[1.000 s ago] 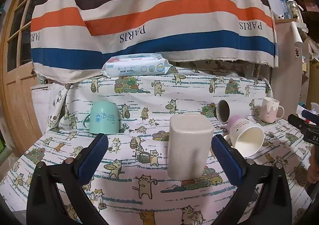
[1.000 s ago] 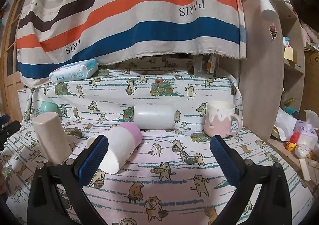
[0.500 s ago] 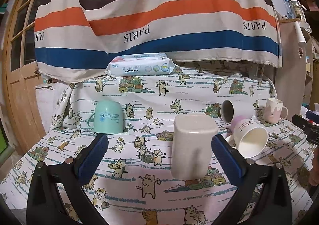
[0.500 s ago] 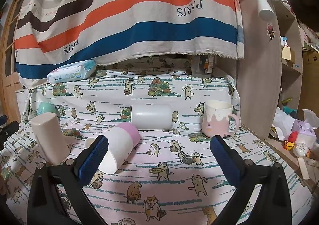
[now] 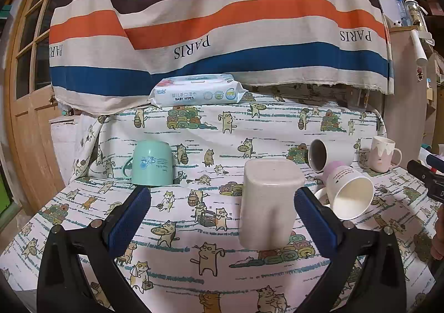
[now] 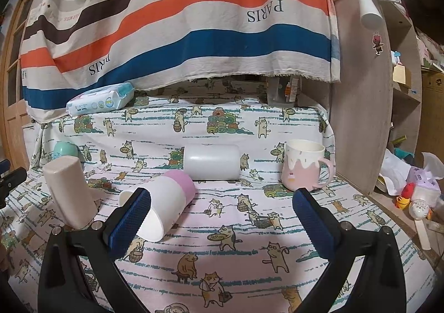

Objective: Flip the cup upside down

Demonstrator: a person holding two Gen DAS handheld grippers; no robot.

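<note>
A beige cup [image 5: 269,202] stands upside down on the cat-print cloth, between my left gripper's [image 5: 222,216] open fingers but nearer the right one; nothing is held. It also shows in the right wrist view [image 6: 69,193]. A mint mug [image 5: 152,163] stands upside down at the back left. A white and lilac paper cup [image 6: 166,205] lies on its side by my right gripper's [image 6: 222,218] left finger [image 6: 130,221]. A white cup [image 6: 212,162] lies on its side behind it. A pink mug [image 6: 304,168] stands upright at the right. My right gripper is open and empty.
A pack of baby wipes [image 5: 197,91] lies on the raised ledge at the back under a striped cloth [image 5: 222,22]. A wooden door [image 5: 25,119] is at the left. A shelf panel [image 6: 360,119] and clutter [image 6: 416,188] flank the right table edge.
Both wrist views have shifted slightly; the left gripper drifted left, so the cups sit further right in its view. Both grippers stay open and no cup has moved.
</note>
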